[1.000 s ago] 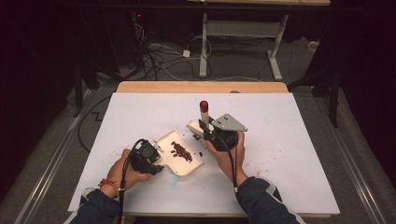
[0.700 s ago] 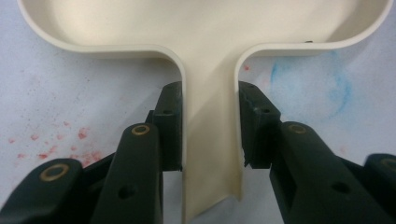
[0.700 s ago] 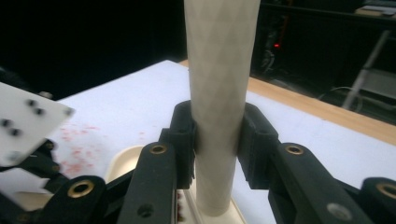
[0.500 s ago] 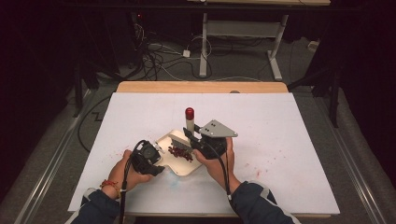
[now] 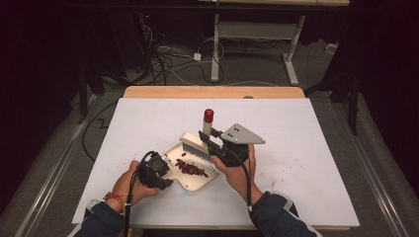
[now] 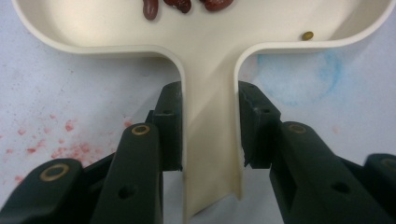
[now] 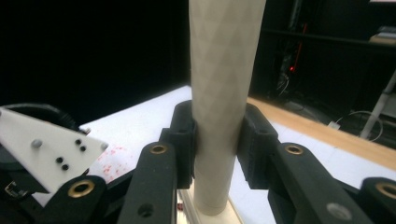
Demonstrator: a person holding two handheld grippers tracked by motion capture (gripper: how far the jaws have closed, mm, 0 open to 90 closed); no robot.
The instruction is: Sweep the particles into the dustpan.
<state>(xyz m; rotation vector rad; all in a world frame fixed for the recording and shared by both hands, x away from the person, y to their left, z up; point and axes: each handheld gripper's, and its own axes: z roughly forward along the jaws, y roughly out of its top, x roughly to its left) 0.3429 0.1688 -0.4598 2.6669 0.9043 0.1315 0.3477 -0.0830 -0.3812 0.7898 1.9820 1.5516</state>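
Swung back from over the pan, the right tool (image 5: 206, 139) now carries the brush (image 5: 196, 144) upright at the dustpan's far edge, its red-capped handle pointing up, where half a second ago it leaned lower across the beans. Its two black jaws are clamped on the pale, faceted brush handle (image 7: 219, 93), a grip that lets the bristle head work along the pan's open lip just below the tool. The left tool (image 5: 159, 170) is clamped on the dustpan handle (image 6: 210, 140), pads pressing both sides of the narrow stem, apparently to pin the cream dustpan (image 5: 197, 182) flat on the table (image 5: 306, 148) while the brush pushes against it. Red beans (image 5: 191, 170) lie in the pan, directly ahead of the left tool and beside the right. From the right tool's view the bristles are cut off below the frame, so whether they touch the table cannot be told. From the left tool's view the beans (image 6: 187, 5) are cropped at the top edge, and a small olive speck (image 6: 307, 35) in the pan is too small to identify.
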